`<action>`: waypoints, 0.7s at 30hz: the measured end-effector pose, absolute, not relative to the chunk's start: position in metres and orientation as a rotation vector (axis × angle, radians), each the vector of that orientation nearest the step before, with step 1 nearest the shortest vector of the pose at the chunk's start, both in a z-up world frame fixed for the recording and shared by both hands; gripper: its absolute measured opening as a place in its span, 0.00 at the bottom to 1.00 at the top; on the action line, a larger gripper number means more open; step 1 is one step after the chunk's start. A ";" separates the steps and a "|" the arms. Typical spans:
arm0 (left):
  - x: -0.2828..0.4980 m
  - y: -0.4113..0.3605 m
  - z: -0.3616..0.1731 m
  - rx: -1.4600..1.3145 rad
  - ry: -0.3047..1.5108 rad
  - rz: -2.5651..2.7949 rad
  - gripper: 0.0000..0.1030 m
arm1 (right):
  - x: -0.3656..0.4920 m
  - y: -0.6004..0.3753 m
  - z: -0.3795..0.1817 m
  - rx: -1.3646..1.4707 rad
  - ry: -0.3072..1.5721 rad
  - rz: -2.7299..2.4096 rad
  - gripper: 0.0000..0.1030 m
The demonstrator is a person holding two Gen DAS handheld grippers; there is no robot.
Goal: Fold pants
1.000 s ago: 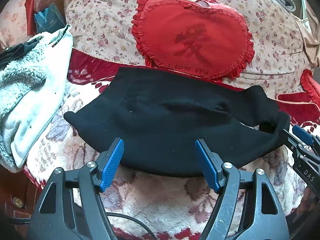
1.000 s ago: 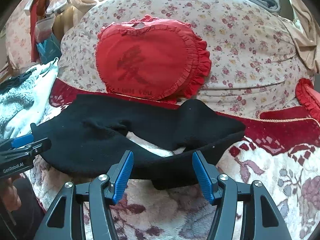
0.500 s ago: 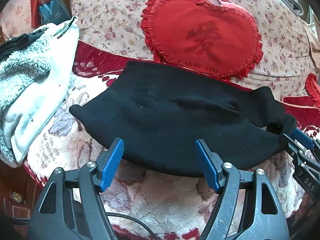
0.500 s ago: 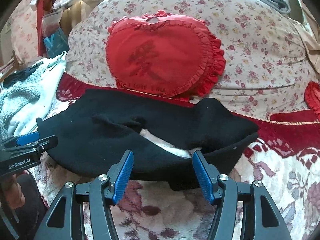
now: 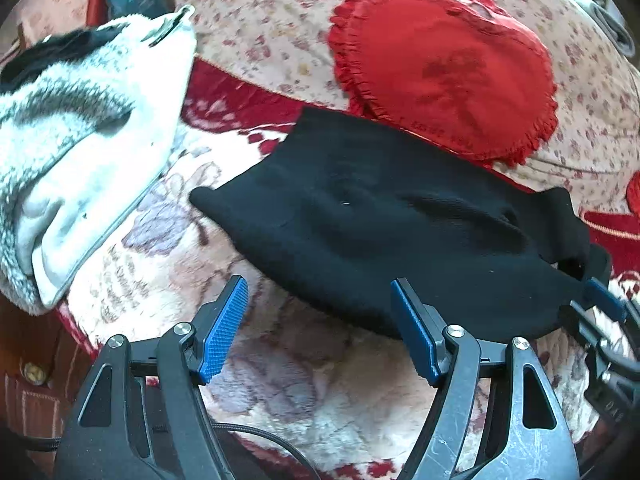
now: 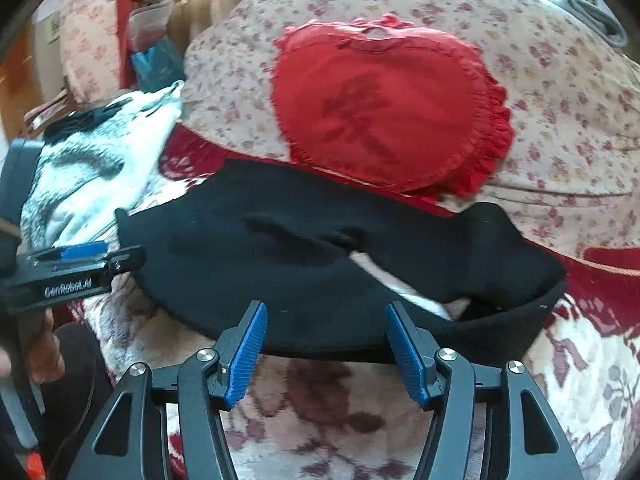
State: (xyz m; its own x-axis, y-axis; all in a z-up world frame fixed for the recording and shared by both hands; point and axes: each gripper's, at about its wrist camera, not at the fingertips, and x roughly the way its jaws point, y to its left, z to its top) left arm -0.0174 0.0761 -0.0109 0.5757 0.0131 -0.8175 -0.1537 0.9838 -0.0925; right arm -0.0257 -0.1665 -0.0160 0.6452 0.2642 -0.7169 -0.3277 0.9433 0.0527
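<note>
Soft, limp black pants (image 5: 400, 224) sag at lower centre; grip the near hem. Left gripper (image 5: 320, 328) and right gripper (image 6: 324, 348): jaws wide, empty.

A red heart-shaped cushion (image 5: 444, 68) with a frilled edge leans on a floral pillow (image 5: 260, 28), ahead of the jaws. A grey-white fleece garment (image 5: 80, 128) lies ahead to the left. A flower-patterned plush blanket (image 5: 280, 368) spreads beneath the jaws.

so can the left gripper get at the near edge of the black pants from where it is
Probably yes: the left gripper is open, the black pants hem lies just ahead of its fingertips, and only bare floral blanket sits between them.
</note>
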 end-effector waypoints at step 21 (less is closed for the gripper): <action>-0.006 0.112 -0.022 -0.279 1.005 0.134 0.72 | -0.031 -0.080 -0.054 -0.349 0.793 0.585 0.57</action>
